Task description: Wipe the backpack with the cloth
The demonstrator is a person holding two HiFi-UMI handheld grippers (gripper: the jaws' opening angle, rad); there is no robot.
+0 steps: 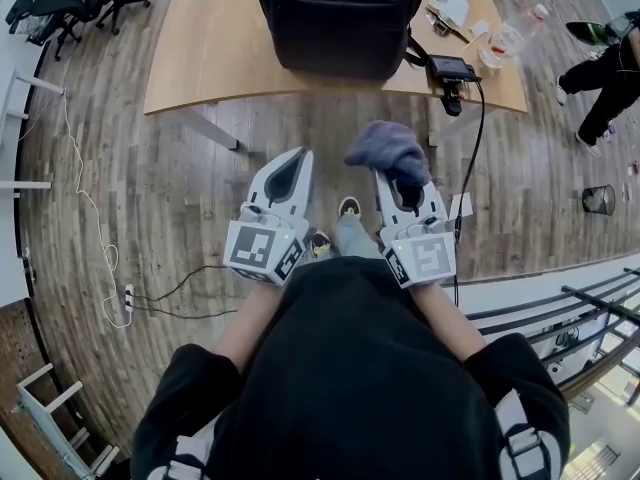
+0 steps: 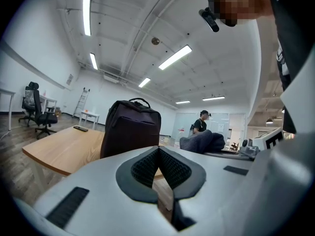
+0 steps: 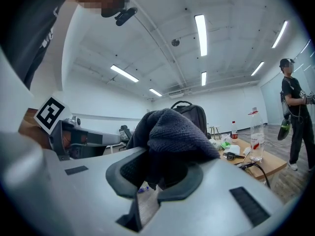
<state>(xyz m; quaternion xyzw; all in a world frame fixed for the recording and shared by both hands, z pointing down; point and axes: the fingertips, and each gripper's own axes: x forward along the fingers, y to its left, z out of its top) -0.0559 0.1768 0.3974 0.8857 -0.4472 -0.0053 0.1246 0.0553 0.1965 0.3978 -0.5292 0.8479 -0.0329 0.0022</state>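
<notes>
A black backpack (image 1: 340, 18) stands upright on the wooden table (image 1: 215, 48), ahead of both grippers and apart from them; the left gripper view shows the backpack (image 2: 130, 127) beyond the jaws. My right gripper (image 1: 395, 173) is shut on a bunched grey-purple cloth (image 1: 388, 151), which bulges over its tips. In the right gripper view the cloth (image 3: 172, 132) fills the jaws and hides most of the backpack (image 3: 189, 113). My left gripper (image 1: 290, 166) is shut with nothing in it, its pads (image 2: 147, 168) meeting at the tip. Both grippers hang over the floor in front of the table.
On the table's right end lie a clear bottle (image 1: 515, 30), a black device with a cable (image 1: 452, 70) and small items. A person (image 1: 605, 68) stands at the right. Office chairs (image 1: 75, 3) are at the far left; a power strip and cables (image 1: 130, 303) lie on the floor.
</notes>
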